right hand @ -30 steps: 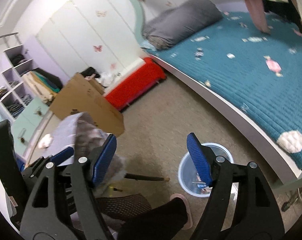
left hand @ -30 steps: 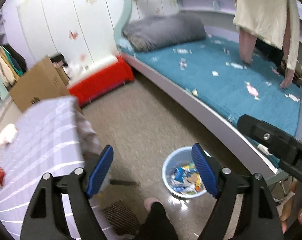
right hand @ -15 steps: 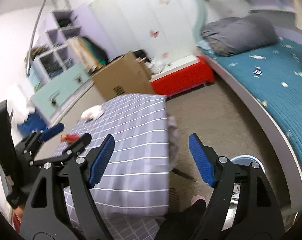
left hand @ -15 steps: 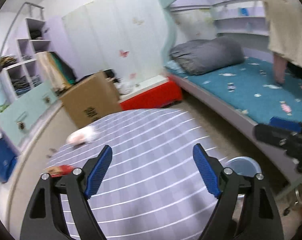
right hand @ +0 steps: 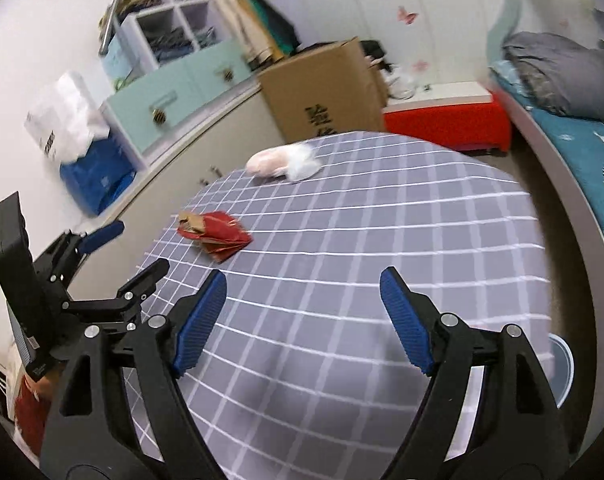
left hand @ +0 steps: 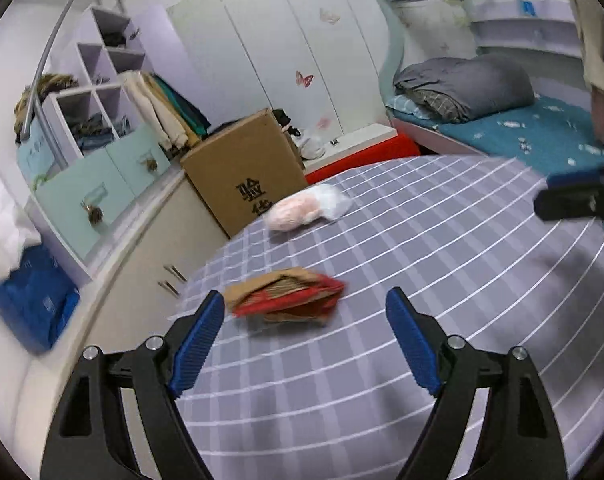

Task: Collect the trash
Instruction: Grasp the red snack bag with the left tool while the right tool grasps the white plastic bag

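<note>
A crumpled red and brown wrapper [left hand: 288,294] lies on the grey checked tablecloth [left hand: 442,256], just ahead of my open, empty left gripper [left hand: 306,336]. It also shows in the right wrist view [right hand: 214,232]. A pink and white crumpled bag [left hand: 306,208] lies farther back near the table's far edge, also in the right wrist view [right hand: 282,162]. My right gripper [right hand: 304,318] is open and empty above the table's near part. The left gripper [right hand: 102,256] shows at the left of the right wrist view. The blue trash bin [right hand: 562,372] peeks out past the table's right edge.
A cardboard box [left hand: 242,168] stands behind the table. A cabinet with mint drawers [left hand: 98,184] and a blue bag [left hand: 30,300] are on the left. A bed with a teal cover [left hand: 542,140] and a red bench [right hand: 446,124] are on the right.
Both grippers have swung from the floor and trash bin up and left over the table. The wrapper and the pink bag now lie close ahead. Both grippers stay open.
</note>
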Demonstrator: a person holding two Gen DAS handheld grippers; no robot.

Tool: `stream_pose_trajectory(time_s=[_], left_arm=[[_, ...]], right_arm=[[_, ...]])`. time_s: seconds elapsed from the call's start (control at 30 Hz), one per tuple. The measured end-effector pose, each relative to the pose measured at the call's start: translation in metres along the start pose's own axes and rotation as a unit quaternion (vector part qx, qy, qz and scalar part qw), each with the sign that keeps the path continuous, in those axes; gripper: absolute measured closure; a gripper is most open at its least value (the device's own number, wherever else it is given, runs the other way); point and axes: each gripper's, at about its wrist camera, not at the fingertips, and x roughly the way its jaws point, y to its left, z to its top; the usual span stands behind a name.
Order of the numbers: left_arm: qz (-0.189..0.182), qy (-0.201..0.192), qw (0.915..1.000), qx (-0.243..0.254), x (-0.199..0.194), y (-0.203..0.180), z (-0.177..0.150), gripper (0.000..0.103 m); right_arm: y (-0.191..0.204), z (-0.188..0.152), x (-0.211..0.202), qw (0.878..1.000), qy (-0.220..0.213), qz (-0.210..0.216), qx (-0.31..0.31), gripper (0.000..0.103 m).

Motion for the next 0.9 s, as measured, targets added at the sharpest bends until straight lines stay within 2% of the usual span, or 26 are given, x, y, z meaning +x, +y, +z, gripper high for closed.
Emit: stream_pose_trajectory(time_s=[0.1,0.17,0.27,0.43,0.5,0.6,0.63,0.7,0.77,0.8,0.87,0.9], left_arm=[[0.030,0.004,0.9988,0.038,0.017,0.011,-0.011,0.022],[0.029,0.008,0.9985,0.045,0.031,0.019,-0.013,0.022],[-0.018,0.006,0.9981,0.058,0.050,0.027,-0.013,0.022],[-0.026,-0.005,0.9932,0.114,0.074,0.020,-0.009,0.022],[-0.044,-0.008,0.9906,0.129,0.081,0.015,-0.005,0.022],[-0.054,0.022,0.9878,0.144,0.099,0.007,-0.001,0.024],[-0.062,0.033,0.9879,0.139,0.104,0.007,-0.001,0.040],[-0.072,0.047,0.9916,0.097,0.110,0.017,0.004,0.049],[-0.084,0.046,0.9944,0.044,0.110,0.033,0.008,0.051],[-0.089,0.038,0.9954,-0.001,0.109,0.048,0.011,0.052],[-0.082,0.034,0.9947,-0.053,0.109,0.066,0.013,0.052],[-0.071,0.034,0.9922,-0.097,0.110,0.082,0.015,0.052]], right_arm=[[0.015,0.009,0.024,1.000,0.012,0.001,-0.010,0.025],[0.021,0.015,0.037,1.000,0.018,0.005,-0.010,0.025],[0.027,0.022,0.054,1.000,0.027,0.011,-0.010,0.025],[0.035,0.036,0.082,0.999,0.042,0.010,-0.014,0.025],[0.036,0.040,0.090,0.999,0.046,0.009,-0.015,0.025],[0.032,0.048,0.102,0.999,0.051,0.010,-0.011,0.025],[0.032,0.051,0.105,0.999,0.052,0.008,-0.011,0.025],[0.031,0.057,0.112,0.999,0.051,-0.001,-0.019,0.025],[0.030,0.063,0.119,0.998,0.053,-0.010,-0.028,0.025],[0.028,0.067,0.123,0.998,0.054,-0.013,-0.029,0.025],[0.026,0.075,0.133,0.998,0.057,-0.020,-0.030,0.025],[0.026,0.080,0.139,0.998,0.058,-0.024,-0.032,0.024]])
